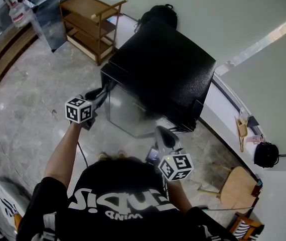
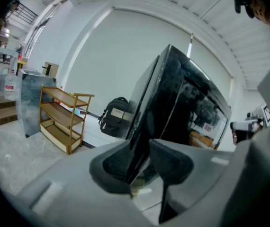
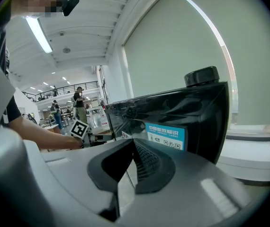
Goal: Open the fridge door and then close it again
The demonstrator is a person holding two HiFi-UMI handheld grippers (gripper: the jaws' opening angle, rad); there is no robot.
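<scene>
The fridge [image 1: 168,64] stands on the floor against the wall, with a rack [image 1: 90,24] and a backpack [image 1: 158,14] behind it. The left gripper [image 2: 142,162] is clamped on the left edge of the fridge's glass door [image 1: 130,112]. The right gripper [image 3: 131,160] hovers at the fridge's front right corner, its jaws together and empty.

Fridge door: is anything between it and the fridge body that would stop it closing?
Nothing loose shows there. Only the left gripper, clamped on the free edge of the fridge door, has one jaw on the side toward the fridge body; the right gripper is outside the glass.
</scene>
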